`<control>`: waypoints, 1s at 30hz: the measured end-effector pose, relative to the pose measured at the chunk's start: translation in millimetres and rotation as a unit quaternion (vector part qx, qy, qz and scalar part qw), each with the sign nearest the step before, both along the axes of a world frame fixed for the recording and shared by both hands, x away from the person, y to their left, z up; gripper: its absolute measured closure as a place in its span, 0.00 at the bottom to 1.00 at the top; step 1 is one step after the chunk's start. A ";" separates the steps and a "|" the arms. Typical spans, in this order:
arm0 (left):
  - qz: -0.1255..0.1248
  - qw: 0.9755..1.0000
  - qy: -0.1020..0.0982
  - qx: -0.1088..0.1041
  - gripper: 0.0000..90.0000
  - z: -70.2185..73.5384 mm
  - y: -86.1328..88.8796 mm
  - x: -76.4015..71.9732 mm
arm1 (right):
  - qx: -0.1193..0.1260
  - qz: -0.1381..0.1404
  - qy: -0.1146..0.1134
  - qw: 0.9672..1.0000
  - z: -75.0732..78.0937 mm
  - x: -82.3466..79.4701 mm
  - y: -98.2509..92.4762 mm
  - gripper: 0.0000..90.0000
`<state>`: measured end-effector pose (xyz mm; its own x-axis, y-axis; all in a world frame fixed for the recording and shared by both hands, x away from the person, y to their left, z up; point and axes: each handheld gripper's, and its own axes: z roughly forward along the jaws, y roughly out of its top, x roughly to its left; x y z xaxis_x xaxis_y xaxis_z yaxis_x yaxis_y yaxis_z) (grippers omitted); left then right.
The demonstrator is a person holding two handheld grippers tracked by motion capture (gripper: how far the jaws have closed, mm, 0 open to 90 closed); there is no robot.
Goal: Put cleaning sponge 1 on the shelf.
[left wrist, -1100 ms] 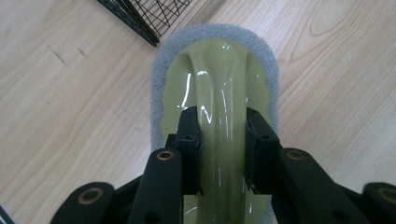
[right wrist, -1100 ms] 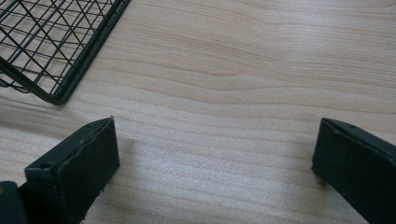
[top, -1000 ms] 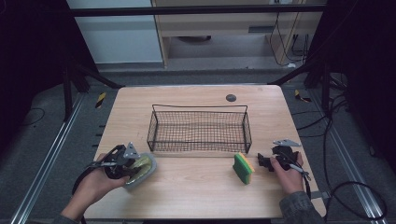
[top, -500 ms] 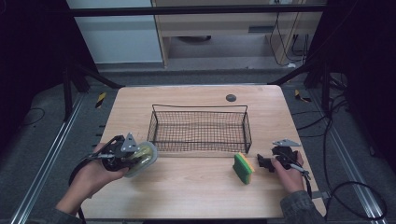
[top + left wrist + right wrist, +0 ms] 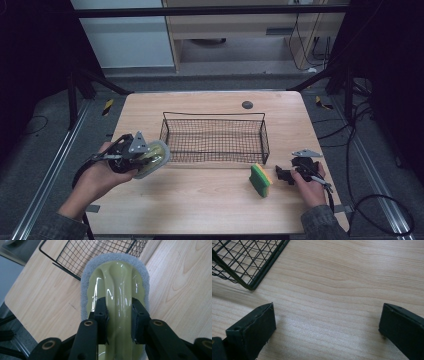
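Observation:
My left gripper [image 5: 146,154] is shut on a scrubbing pad [image 5: 154,159] with a glossy yellow-green grip and a grey pad, held in the air above the table's left side, just left of the wire basket [image 5: 215,116]. In the left gripper view the jaws pinch the raised ridge of the scrubbing pad [image 5: 115,277], with my left gripper [image 5: 119,307] pointing toward a basket corner [image 5: 75,255]. My right gripper [image 5: 279,175] rests low on the table at the right, open, with bare wood between its jaws [image 5: 327,312]. A green and yellow sponge [image 5: 260,180] stands on edge just left of it.
The black wire basket [image 5: 249,262] sits mid-table with nothing in it. A small dark round disc [image 5: 247,104] lies behind it on the wooden table [image 5: 200,210]. Metal frame legs and cables surround the table on the floor.
My left hand has lifted the scrubbing pad off the table and carried it up and slightly right, toward the basket's left end. The right hand and the sponge have stayed put.

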<state>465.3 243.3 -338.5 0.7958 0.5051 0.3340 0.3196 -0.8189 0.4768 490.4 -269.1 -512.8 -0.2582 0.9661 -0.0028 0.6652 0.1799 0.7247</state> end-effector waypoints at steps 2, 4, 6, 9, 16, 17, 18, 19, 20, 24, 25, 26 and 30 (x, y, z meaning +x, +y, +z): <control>-0.001 1.000 -0.006 -0.004 0.79 3.5 0.9 2.0 | 0.001 0.001 -0.001 1.000 -0.1 -0.6 -0.2 0.01; -0.002 1.000 -0.008 -0.006 0.79 7.1 1.5 3.4 | 0.000 0.001 -0.001 1.000 -0.2 -0.6 -0.3 0.01; -0.005 1.000 -0.009 -0.012 0.79 13.6 0.8 4.5 | 0.000 0.001 -0.001 1.000 -0.2 -0.6 -0.2 0.01; -0.017 1.000 -0.017 -0.005 0.79 22.1 -2.8 7.6 | -0.003 0.005 -0.001 1.000 -0.2 -0.6 -0.4 0.01; -0.064 0.998 -0.028 -0.001 0.79 35.7 -11.7 30.4 | 0.001 0.006 0.001 1.000 -0.1 1.4 1.0 0.00; -0.071 0.997 -0.027 -0.005 0.79 36.6 -12.4 33.6 | 0.001 0.007 0.001 1.000 0.0 2.1 1.3 0.00; -0.076 0.997 -0.026 -0.014 0.79 37.1 -13.0 36.5 | 0.001 0.006 0.001 1.000 0.0 2.4 1.6 0.01; -0.081 0.996 -0.027 -0.023 0.79 36.8 -13.8 39.2 | -0.002 0.007 0.001 1.000 0.0 2.3 1.5 0.01; -0.085 0.996 -0.025 -0.023 0.79 37.0 -14.6 42.0 | -0.002 0.006 0.001 1.000 0.0 2.3 1.8 0.01; -0.081 0.996 -0.021 -0.012 0.79 36.4 -17.1 54.8 | 0.001 0.007 0.000 1.000 0.1 2.1 2.7 0.01; -0.067 0.998 -0.016 -0.012 0.79 35.6 -17.0 57.9 | -0.001 0.008 0.000 1.000 0.0 1.6 2.6 0.01; -0.059 0.998 -0.015 -0.009 0.79 35.4 -16.8 59.5 | 0.000 0.005 0.001 1.000 0.0 0.9 2.8 0.01; -0.033 0.999 -0.023 0.001 0.79 37.0 -11.9 62.3 | -0.001 0.003 0.000 1.000 0.0 0.2 3.1 0.01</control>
